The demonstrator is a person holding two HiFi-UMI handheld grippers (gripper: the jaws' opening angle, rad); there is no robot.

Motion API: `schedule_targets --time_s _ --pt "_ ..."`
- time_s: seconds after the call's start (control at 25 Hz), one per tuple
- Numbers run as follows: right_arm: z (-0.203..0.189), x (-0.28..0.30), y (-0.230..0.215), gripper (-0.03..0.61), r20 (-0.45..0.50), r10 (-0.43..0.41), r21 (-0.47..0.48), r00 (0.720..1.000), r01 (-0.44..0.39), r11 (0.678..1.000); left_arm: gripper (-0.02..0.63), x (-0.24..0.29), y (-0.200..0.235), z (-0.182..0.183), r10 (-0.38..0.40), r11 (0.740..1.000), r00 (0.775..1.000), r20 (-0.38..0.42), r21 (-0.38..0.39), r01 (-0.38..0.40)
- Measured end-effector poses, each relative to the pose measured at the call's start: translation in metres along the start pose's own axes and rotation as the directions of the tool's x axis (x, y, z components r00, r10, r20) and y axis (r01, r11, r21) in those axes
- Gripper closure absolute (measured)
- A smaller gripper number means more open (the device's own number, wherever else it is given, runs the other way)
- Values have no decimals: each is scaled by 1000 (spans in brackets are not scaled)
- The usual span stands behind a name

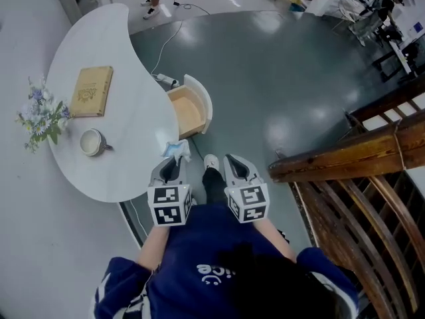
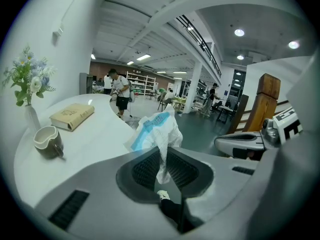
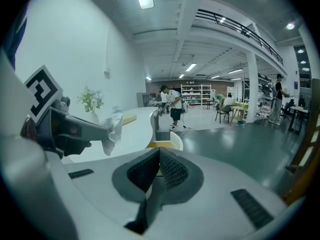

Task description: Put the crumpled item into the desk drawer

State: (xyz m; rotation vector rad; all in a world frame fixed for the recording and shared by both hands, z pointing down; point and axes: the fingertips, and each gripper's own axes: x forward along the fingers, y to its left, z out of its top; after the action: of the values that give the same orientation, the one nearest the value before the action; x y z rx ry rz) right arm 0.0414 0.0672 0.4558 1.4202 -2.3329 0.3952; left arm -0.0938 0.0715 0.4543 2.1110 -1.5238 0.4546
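**Holding the item by a thin tail, short of the drawer**

The left gripper [image 2: 162, 160] is clamped on the item [image 2: 157, 130], a crumpled white-and-blue wad. Only a narrow strip of it sits between the pads; the bulk stands out past the tips. In the head view it hangs over the near edge of the desk [image 1: 126, 72], just short of the drawer [image 1: 201, 102], which stands open with its wooden bottom showing. The right gripper [image 3: 157, 164] has its jaws together with nothing between them. It rides close beside the left one.

My reading of the risks:

- **Slip.** So little of the item is pinched that a quick swing toward the drawer could tug it free. It would then land on the desk edge or on the floor [image 1: 265, 78] below.
- **Missed drop.** The drawer opening looks small and has a raised curved front. If the jaws part before the tips are over the opening, the wad may settle on the rim or fall outside.
- **Clinging.** Something this light and crumpled may stick to a ribbed pad when the jaws part, and come away from the drawer with the gripper.
- **Bump.** With the two grippers so near each other, the right one could knock the wad during the reach.
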Motion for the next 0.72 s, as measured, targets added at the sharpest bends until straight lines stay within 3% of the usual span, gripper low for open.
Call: schedule_targets --time_s 0.48,0.72 --pt "24 81 -47 572 -44 117 29 992 -116 993 569 63 13 29 110 992 993 -53 -62 -113" --pt "43 129 -73 572 -65 184 21 981 -183 983 569 106 20 49 162 985 982 -100 -50 -167"
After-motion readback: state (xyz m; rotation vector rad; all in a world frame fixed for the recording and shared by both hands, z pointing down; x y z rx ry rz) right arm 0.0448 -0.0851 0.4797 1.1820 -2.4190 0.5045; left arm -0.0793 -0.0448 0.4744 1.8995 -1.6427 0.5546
